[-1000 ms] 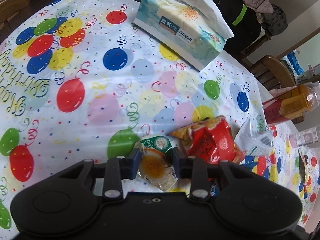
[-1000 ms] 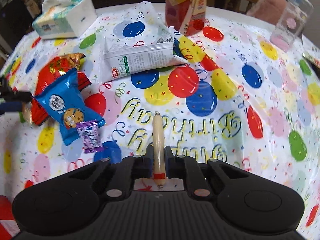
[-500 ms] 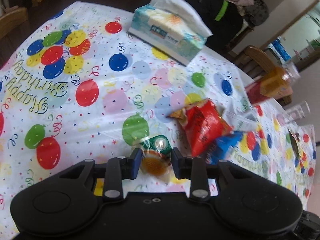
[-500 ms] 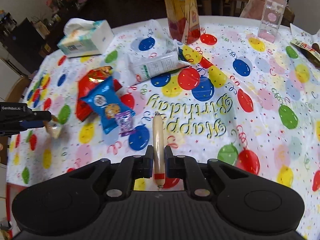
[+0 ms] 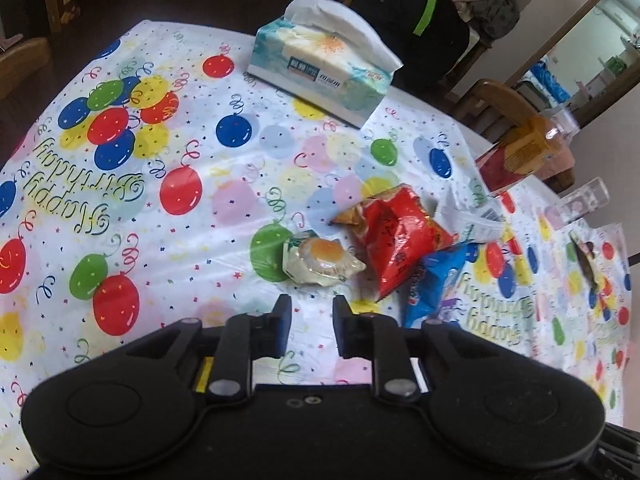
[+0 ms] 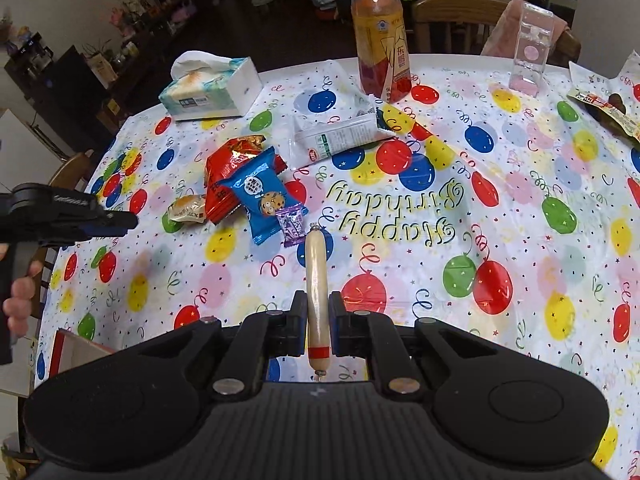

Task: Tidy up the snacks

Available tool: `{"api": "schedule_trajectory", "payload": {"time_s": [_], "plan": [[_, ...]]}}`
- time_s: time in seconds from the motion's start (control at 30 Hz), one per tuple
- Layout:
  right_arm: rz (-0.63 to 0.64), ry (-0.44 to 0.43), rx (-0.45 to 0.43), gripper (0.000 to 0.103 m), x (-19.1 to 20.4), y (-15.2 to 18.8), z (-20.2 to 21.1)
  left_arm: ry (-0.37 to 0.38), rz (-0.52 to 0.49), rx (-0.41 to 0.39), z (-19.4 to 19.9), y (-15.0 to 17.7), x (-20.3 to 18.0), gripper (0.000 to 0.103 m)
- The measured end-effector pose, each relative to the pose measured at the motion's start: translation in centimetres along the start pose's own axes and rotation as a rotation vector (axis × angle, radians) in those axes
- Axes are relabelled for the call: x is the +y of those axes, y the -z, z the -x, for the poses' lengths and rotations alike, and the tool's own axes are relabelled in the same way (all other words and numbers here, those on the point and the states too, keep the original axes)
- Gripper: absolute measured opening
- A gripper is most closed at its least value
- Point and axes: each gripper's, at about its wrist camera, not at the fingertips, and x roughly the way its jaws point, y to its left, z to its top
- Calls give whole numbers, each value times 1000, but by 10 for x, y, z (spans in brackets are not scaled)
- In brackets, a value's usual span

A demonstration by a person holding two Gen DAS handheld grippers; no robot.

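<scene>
My left gripper (image 5: 308, 312) is open and empty, just short of a clear egg-snack packet (image 5: 320, 261) lying on the balloon tablecloth (image 5: 168, 240). That packet (image 6: 187, 209) rests against a red snack bag (image 5: 396, 236), with a blue cookie pack (image 5: 434, 280) beside it. In the right wrist view the blue cookie pack (image 6: 258, 194) overlaps the red bag (image 6: 228, 168), and a small purple candy (image 6: 291, 225) lies at its corner. My right gripper (image 6: 318, 316) is shut on a long sausage stick (image 6: 316, 280), held above the table.
A tissue box (image 5: 324, 68) stands at the far edge. An orange drink bottle (image 6: 380, 36), a white sachet (image 6: 340, 138) and a clear container (image 6: 530, 50) are at the back. Another wrapper (image 6: 608, 110) lies far right. Wooden chairs (image 6: 448, 20) ring the table. A hand (image 6: 18, 300) holds the left gripper.
My left gripper has let go of the egg-snack packet and drawn back, leaving it by the red bag. The right gripper has risen, still holding the sausage stick.
</scene>
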Motion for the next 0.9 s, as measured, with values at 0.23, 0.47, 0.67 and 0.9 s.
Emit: {"api": "schedule_trajectory", "payload": {"time_s": [0.23, 0.47, 0.67, 0.9], "plan": [[-14, -18, 16, 11, -13, -1, -10, -76, -10, 4, -25, -8, -5, 70], [-27, -14, 39, 11, -28, -8, -24, -106, -22, 29, -56, -21, -15, 71], [-38, -6, 59, 11, -40, -12, -34, -120, -37, 51, -77, -27, -21, 71], [-39, -6, 79, 11, -45, -12, -43, -82, -34, 81, -90, -28, -23, 61]]}}
